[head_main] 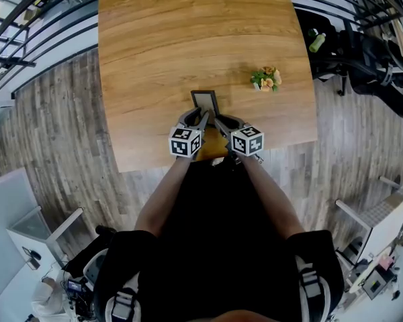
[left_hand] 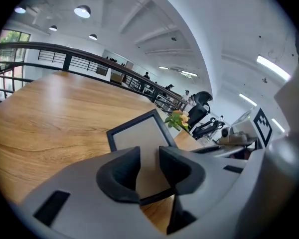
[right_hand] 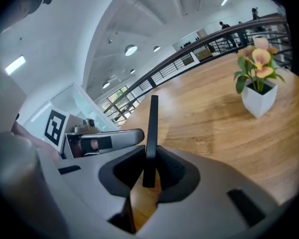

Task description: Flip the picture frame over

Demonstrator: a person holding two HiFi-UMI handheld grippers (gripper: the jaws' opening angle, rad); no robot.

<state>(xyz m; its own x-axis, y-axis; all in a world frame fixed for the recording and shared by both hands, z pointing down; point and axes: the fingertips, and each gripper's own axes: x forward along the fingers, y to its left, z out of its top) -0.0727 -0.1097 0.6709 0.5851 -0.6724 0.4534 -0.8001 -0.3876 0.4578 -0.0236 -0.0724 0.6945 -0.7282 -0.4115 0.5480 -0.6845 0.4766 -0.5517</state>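
A light wooden table point(head_main: 188, 32) with strong grain fills the upper middle of the head view and stands on a grey plank floor point(head_main: 60, 133). A dark metal railing point(head_main: 27, 25) runs past the table's far left. The gripper views show a tall white hall with a curved ceiling and round ceiling lamps point(left_hand: 82, 11).

Near the table's front edge, the left gripper point(head_main: 200, 118) and right gripper point(head_main: 218, 121) angle inward and meet at a small dark-rimmed picture frame point(head_main: 205, 100), which stands just ahead of both sets of jaws. The right gripper is clamped on the frame. In its own view the frame rises edge-on as a thin black bar, with a pad pressing on each side. The left gripper's jaws stand apart. The frame's pale face and dark border show through and above the gap, and the pads seem not to press on it.

A small potted flower plant point(head_main: 266, 79), with orange and pale blooms in a white pot, sits beyond and to the right of the right gripper, well apart from the frame.

The grippers cover the frame's bottom edge, so its contact with the table is hidden. The person's forearms point(head_main: 164, 200) and dark clothing fill the lower head view. Distant figures by the railing are too small to describe.
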